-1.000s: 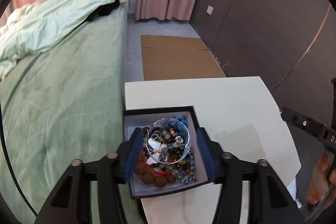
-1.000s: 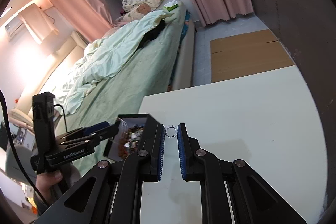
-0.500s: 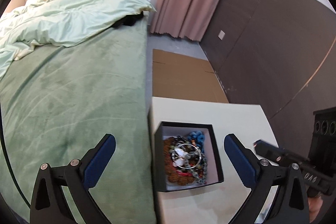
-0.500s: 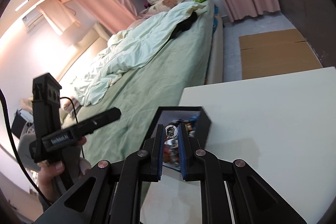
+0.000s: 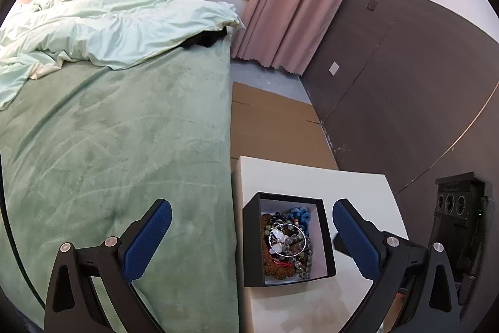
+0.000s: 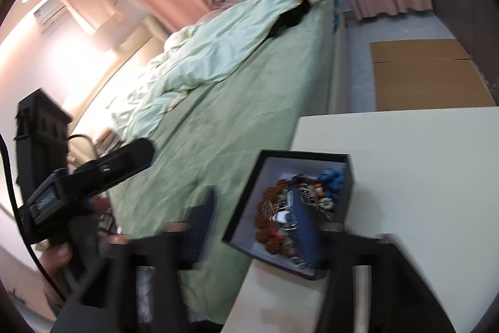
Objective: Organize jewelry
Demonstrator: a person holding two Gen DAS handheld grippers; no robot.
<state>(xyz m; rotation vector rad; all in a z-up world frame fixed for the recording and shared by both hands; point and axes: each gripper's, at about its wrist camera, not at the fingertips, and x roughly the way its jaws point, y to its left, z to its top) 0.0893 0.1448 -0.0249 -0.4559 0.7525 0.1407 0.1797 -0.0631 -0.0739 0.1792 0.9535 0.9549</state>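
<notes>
Both tools spread wide above open jewelry box.

Square black box with pale lining [image 5: 324, 239] at corner of white table [image 5: 358, 186], beside green bed [image 5: 124, 130]; filled with tangled beaded jewelry [image 5: 288, 245]. Left tool [image 5: 251, 237] held high, empty. Right tool [image 6: 259, 227] blurred, one blue pad over the contents, nothing gripped.
</notes>
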